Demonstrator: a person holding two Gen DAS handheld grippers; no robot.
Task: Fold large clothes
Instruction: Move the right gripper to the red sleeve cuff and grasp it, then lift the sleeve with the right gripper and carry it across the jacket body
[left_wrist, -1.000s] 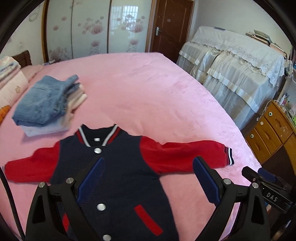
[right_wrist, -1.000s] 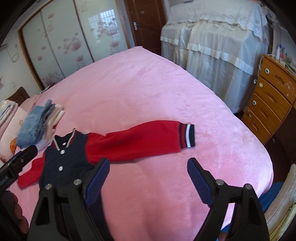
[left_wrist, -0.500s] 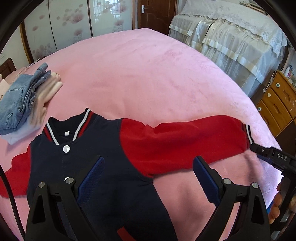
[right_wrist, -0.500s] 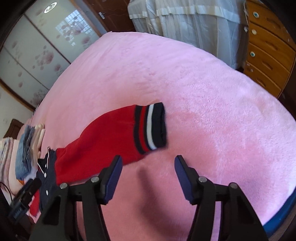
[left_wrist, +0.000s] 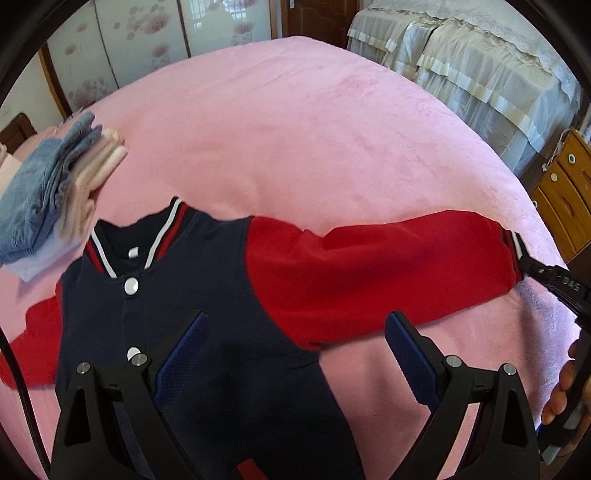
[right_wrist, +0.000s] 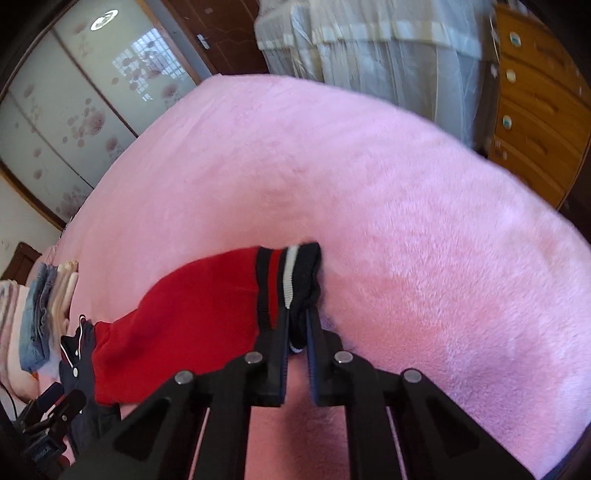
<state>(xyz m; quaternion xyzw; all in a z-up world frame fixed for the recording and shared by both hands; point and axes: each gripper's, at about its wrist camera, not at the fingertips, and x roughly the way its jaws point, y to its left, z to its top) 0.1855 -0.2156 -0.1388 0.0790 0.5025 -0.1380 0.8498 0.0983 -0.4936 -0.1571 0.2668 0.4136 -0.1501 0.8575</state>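
Note:
A navy varsity jacket (left_wrist: 207, 295) with red sleeves lies front up on the pink bed (left_wrist: 314, 129). Its collar points toward the far side. My left gripper (left_wrist: 297, 317) hovers open over the jacket's chest and the root of the outstretched red sleeve (left_wrist: 369, 273), nothing between its blue pads. In the right wrist view my right gripper (right_wrist: 297, 314) has its jaws closing, and the pads pinch the striped sleeve cuff (right_wrist: 295, 269). The left wrist view shows that gripper (left_wrist: 532, 266) at the sleeve's far end, with a person's hand on it.
A stack of folded clothes (left_wrist: 48, 195) topped with denim sits at the bed's left side. A wooden chest of drawers (right_wrist: 535, 92) and furniture under white lace cloth (left_wrist: 461, 74) stand past the bed's right edge. Sliding wardrobe doors (right_wrist: 74, 110) line the far wall.
Both grippers came down closer to the jacket. The right gripper went from wide open beside the cuff to pinched on it. The left gripper stayed open.

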